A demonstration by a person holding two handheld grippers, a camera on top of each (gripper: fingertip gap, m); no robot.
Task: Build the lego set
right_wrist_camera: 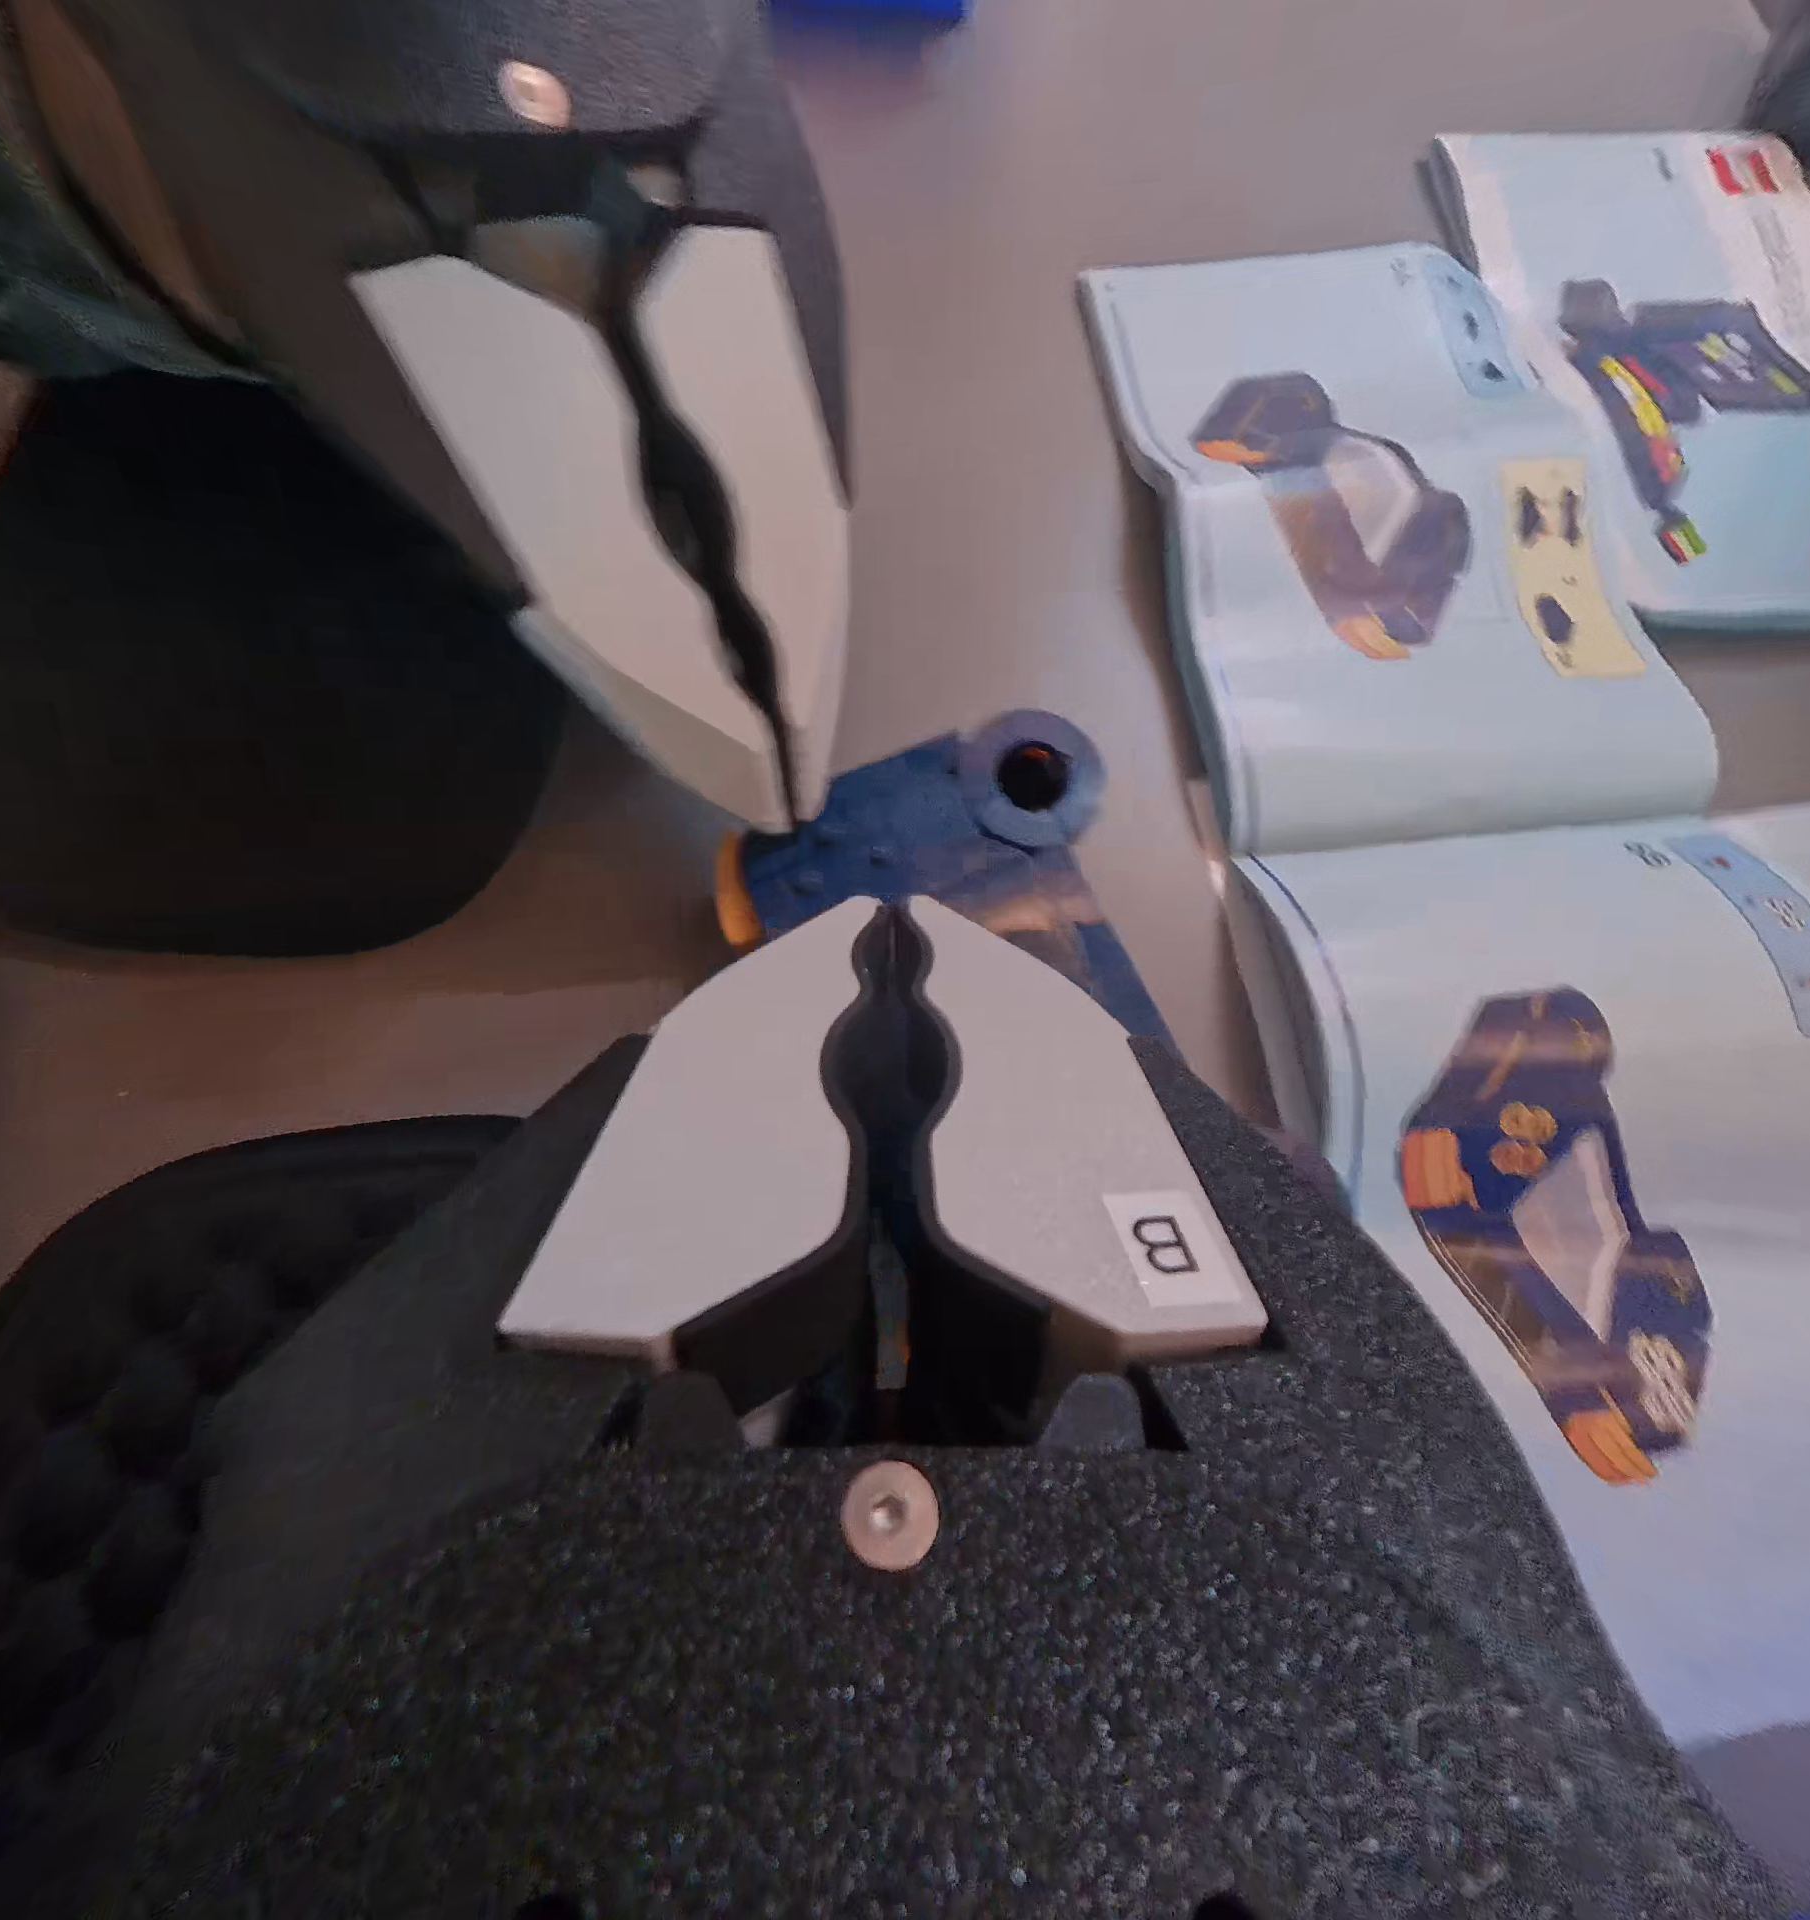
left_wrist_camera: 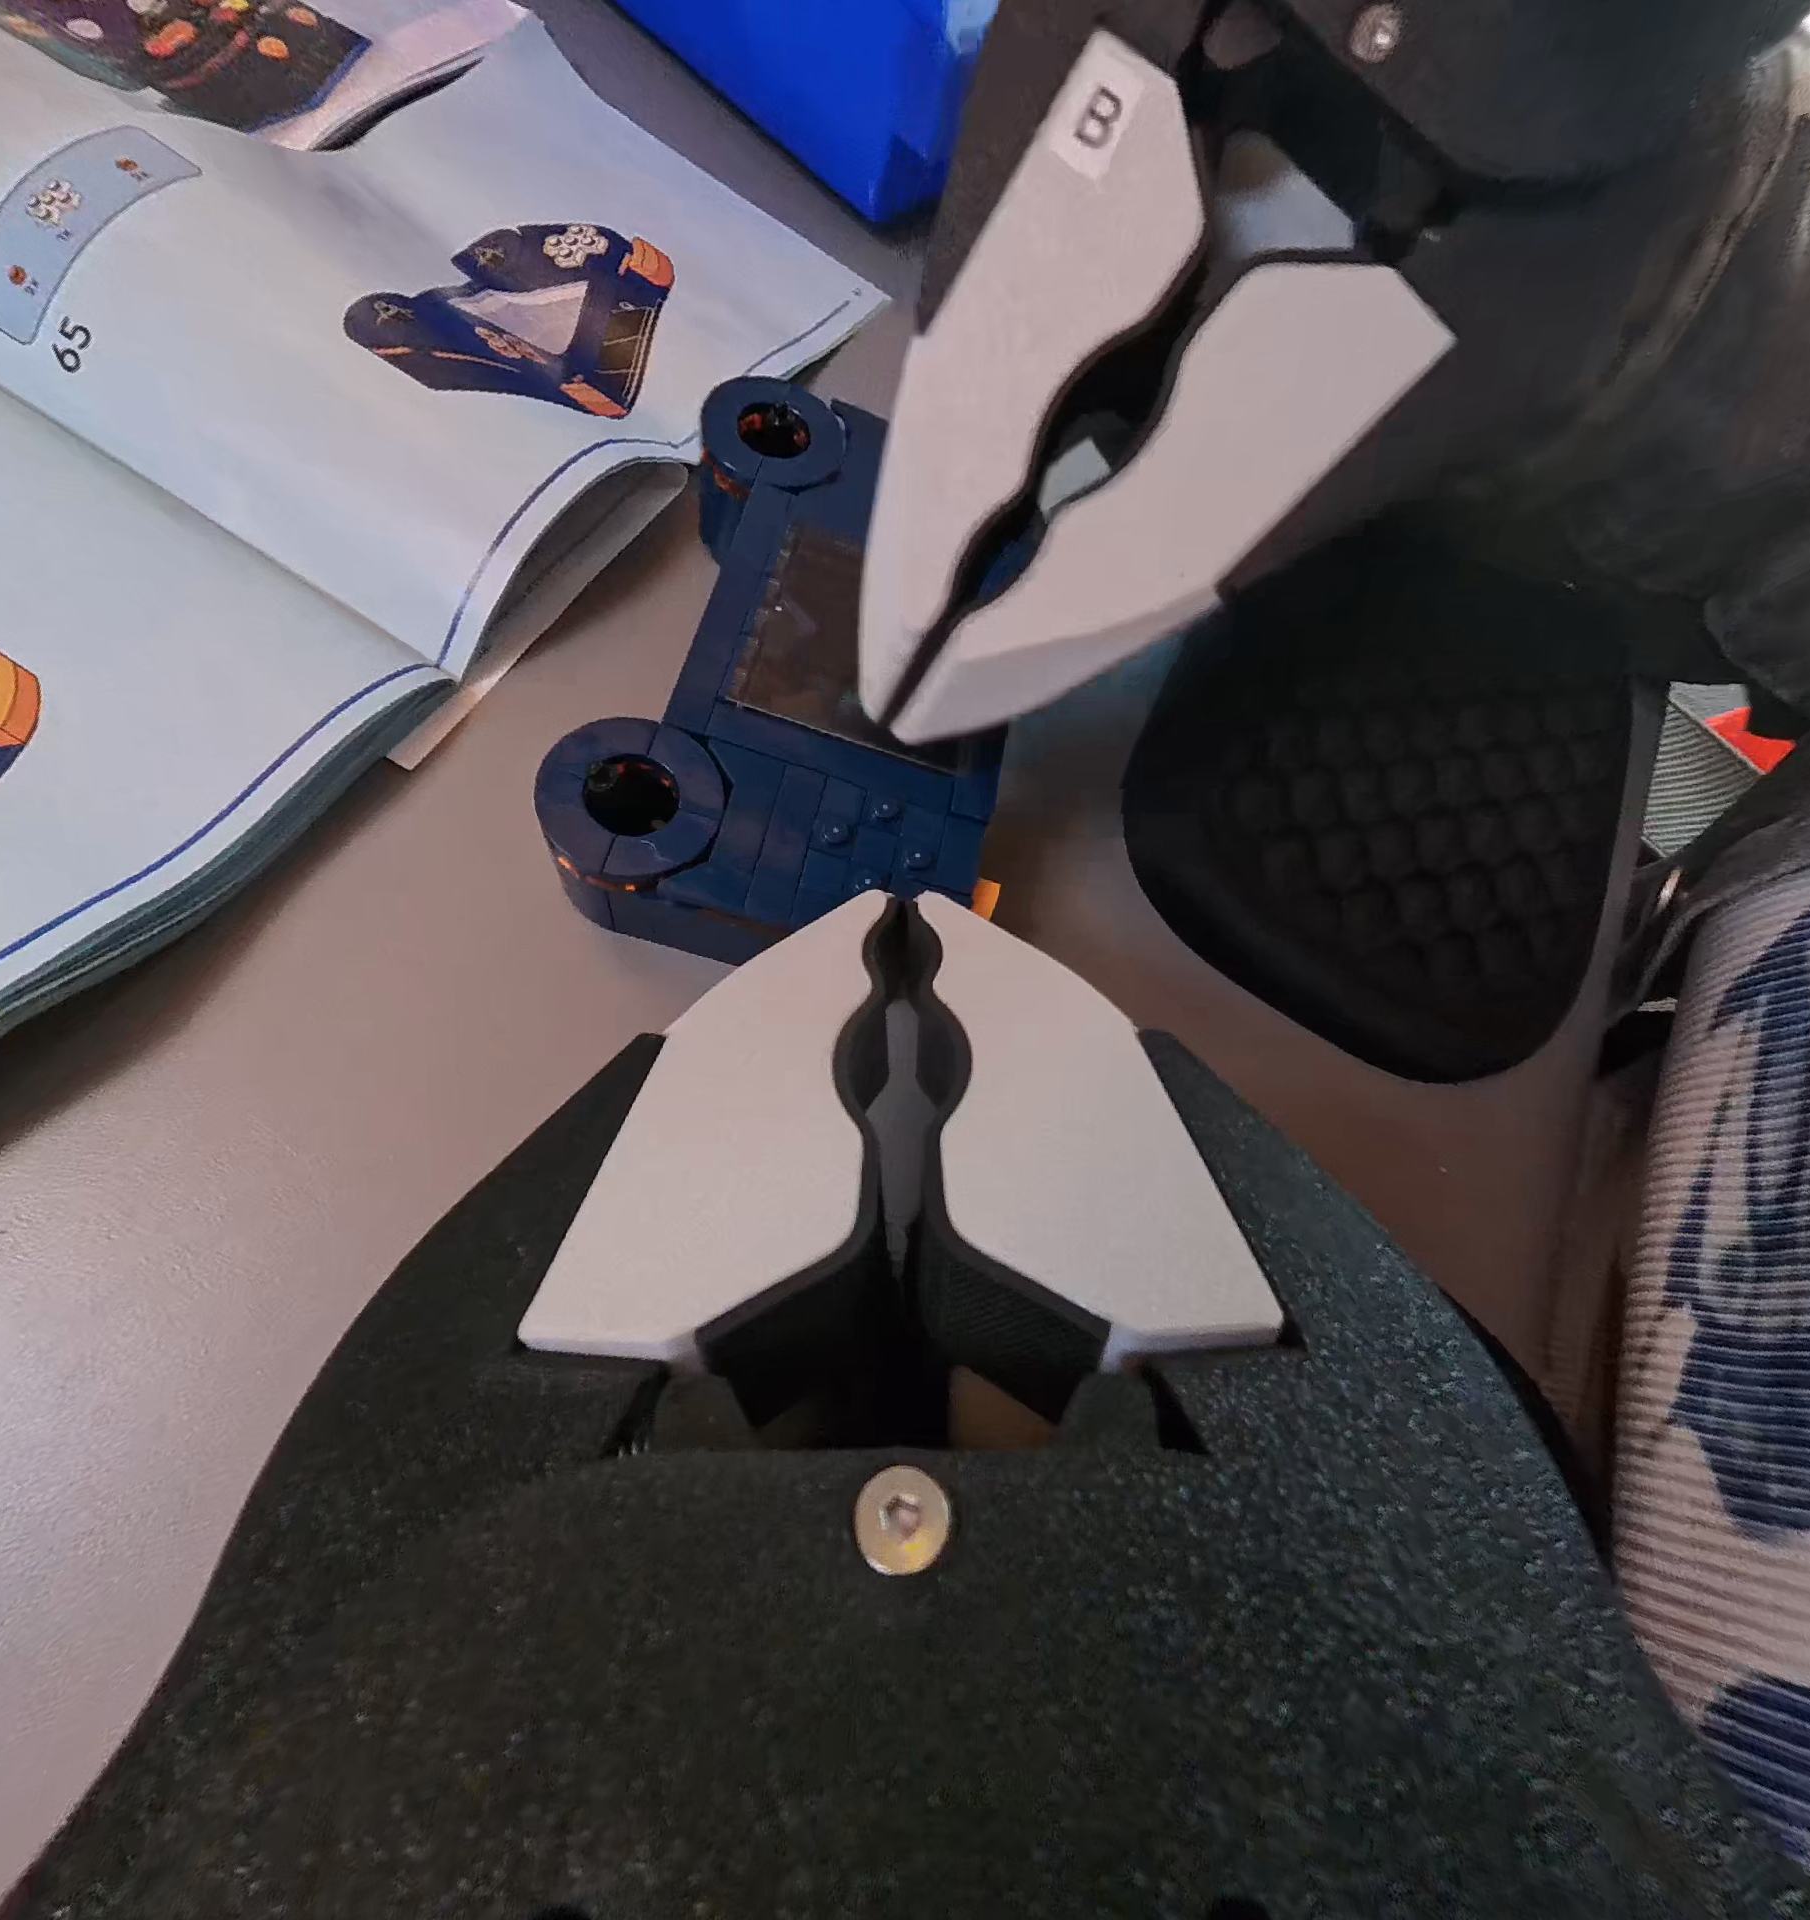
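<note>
Resting flat on the grey table (left_wrist_camera: 257, 1195), long side running 11 to 5 o'clock, the dark blue lego build (left_wrist_camera: 776, 748), straight ahead at 12 o'clock of the pinched-closed, empty left gripper (left_wrist_camera: 896, 914), nearer than the closed, tip-touching right gripper (left_wrist_camera: 901, 722).

Lego model (left_wrist_camera: 776, 727) between booklet (left_wrist_camera: 309, 436) and cushion (left_wrist_camera: 1400, 831)
</note>
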